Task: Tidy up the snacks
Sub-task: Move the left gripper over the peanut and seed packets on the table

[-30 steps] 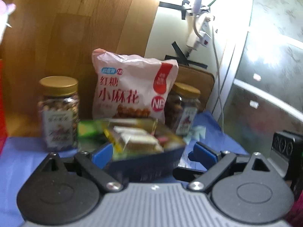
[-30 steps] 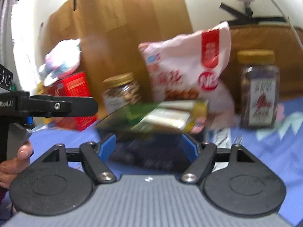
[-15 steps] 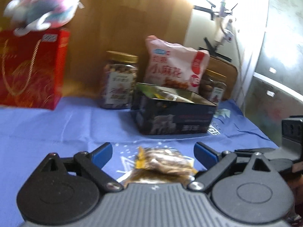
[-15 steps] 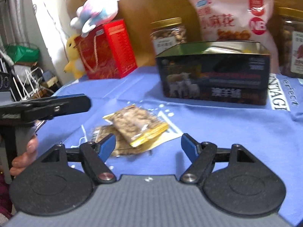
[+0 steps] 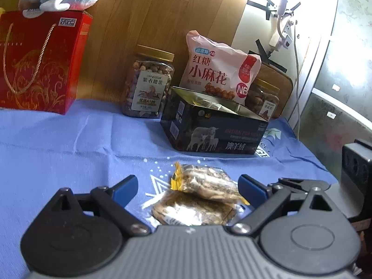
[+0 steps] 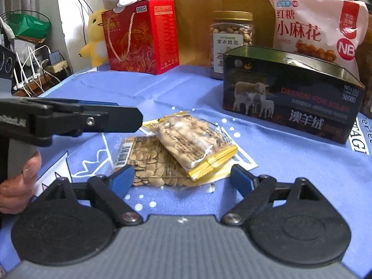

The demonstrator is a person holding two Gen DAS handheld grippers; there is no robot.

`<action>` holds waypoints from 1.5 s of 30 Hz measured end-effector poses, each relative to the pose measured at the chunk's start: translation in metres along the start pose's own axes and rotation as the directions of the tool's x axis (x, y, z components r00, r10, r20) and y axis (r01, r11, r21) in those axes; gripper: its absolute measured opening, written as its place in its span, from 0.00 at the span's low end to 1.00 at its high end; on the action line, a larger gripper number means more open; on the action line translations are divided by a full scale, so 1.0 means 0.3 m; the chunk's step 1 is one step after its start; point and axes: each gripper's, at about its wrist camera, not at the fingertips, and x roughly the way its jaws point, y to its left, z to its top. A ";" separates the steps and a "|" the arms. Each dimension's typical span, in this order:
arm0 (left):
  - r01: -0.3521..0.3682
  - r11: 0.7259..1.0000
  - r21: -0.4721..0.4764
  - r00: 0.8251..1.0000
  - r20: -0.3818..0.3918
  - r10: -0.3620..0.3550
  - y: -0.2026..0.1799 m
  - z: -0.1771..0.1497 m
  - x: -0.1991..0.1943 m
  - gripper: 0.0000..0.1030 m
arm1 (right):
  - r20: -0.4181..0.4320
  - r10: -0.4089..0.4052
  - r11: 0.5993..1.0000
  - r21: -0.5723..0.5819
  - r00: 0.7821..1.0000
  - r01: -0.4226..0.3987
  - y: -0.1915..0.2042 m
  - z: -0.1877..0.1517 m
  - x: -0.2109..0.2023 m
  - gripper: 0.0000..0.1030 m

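Right now both of my tongs are spread wide with nothing in them. My left tongs and right tongs each frame the same two seed packets from opposite sides. The upper packet lies askew across the lower packet, touching it, both flat on the blue cloth of the bench. I judge that overlap is why I come in low and level: the top one offers a raised edge to pinch without dragging its neighbour. The dark tin stands open just beyond them, so it looks like the place they belong; something already lies inside it, though from this angle I can't make out what. Behind the tin, a nut jar and a pink snack bag stand against the wooden wall, out of my path, with a red gift box well off to the side.
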 end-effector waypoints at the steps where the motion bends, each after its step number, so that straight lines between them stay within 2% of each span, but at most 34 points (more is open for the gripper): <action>1: 0.002 1.000 -0.004 1.000 0.001 -0.002 0.002 0.000 -0.002 0.93 | 0.001 -0.001 1.000 0.000 1.000 0.001 0.000 0.002 0.002 0.91; 3: 0.004 1.000 -0.010 1.000 -0.001 -0.004 0.005 0.001 -0.001 0.93 | 0.005 -0.002 1.000 -0.005 1.000 0.002 0.003 0.001 0.004 0.90; 7: 0.002 1.000 -0.014 1.000 -0.018 -0.003 0.006 0.000 0.008 0.94 | 0.017 0.021 0.999 -0.027 1.000 -0.020 0.013 -0.005 -0.004 0.77; 9: 0.000 1.000 -0.019 1.000 -0.028 0.000 0.007 -0.002 0.013 0.94 | 0.024 0.023 0.999 -0.037 0.999 -0.022 0.021 -0.009 -0.007 0.76; 32: 0.008 1.000 -0.027 0.999 -0.047 -0.010 0.005 -0.008 0.020 0.95 | 0.024 0.038 0.999 -0.022 0.999 -0.037 0.019 -0.011 0.000 0.85; 37: 0.010 1.000 -0.026 0.999 -0.049 -0.011 0.003 -0.011 0.023 0.95 | 0.020 0.042 0.999 -0.022 0.999 -0.042 0.018 -0.009 0.003 0.91; 45: 0.010 1.000 -0.026 0.999 -0.051 -0.012 0.002 -0.013 0.026 0.95 | 0.020 0.040 0.999 -0.020 0.999 -0.040 0.018 -0.011 0.005 0.92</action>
